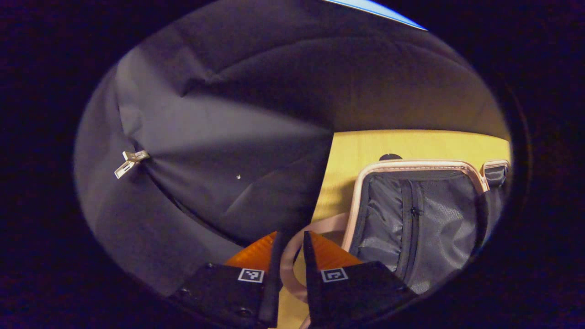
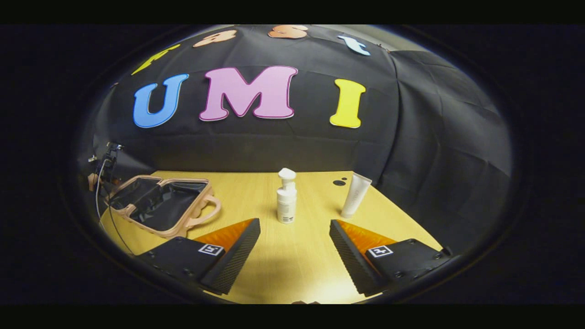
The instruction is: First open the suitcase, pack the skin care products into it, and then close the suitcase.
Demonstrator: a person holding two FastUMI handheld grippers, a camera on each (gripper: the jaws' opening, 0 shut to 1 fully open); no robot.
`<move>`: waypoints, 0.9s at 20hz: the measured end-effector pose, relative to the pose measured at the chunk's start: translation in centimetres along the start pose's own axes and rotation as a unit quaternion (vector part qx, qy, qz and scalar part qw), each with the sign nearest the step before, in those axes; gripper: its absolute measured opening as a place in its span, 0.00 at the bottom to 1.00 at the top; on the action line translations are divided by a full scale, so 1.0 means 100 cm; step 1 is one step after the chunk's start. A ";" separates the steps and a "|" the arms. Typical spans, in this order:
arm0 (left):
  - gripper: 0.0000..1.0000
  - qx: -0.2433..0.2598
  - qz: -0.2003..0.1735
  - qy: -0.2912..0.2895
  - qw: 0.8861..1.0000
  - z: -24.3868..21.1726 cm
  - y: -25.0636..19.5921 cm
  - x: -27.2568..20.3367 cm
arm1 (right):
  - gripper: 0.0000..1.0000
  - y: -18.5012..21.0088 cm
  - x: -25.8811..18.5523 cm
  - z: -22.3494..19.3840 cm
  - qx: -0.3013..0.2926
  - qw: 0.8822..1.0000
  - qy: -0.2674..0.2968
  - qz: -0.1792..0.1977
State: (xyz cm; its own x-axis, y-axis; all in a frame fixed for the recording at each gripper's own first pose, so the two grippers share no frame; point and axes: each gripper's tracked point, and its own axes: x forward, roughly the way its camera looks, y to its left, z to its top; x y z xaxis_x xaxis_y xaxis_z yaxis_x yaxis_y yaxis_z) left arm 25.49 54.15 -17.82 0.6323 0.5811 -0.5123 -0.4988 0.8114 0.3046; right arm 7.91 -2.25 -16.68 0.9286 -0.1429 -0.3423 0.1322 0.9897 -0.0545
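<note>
Partly hidden, handle [image 1: 292, 260] crosses between left tongs [image 1: 291, 242].

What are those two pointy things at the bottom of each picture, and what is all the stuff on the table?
They are gripper fingers, like big tongs; a person holds one in each hand, with a camera riding on each. In the left gripper view, the left gripper is nearly shut around the suitcase handle; the suitcase lies open. In the right gripper view, the right gripper is wide open, holding nothing. Ahead on the wooden table stand a pump bottle and a white tube, waiting to be packed.
</note>
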 end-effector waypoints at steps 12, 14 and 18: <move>0.98 -0.012 -0.116 -0.183 0.976 0.108 -0.141 -0.204 | 0.98 -0.051 0.016 0.046 -0.005 0.999 -0.045 0.003; 0.98 -0.024 -0.147 -0.206 0.967 0.119 -0.189 -0.244 | 0.97 -0.063 0.017 0.061 -0.002 0.998 -0.064 0.004; 0.98 -0.030 -0.230 -0.245 0.941 0.124 -0.296 -0.315 | 0.98 -0.082 0.026 0.066 0.013 0.998 -0.069 0.010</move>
State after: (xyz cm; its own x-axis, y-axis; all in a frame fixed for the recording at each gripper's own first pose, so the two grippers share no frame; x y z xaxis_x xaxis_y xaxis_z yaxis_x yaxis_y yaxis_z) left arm 27.66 12.64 -0.71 0.9797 0.1409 -0.1427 -0.1292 0.9877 0.0884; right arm 11.52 -10.67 -10.93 0.9697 -0.1224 -0.2115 0.1200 0.9925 -0.0240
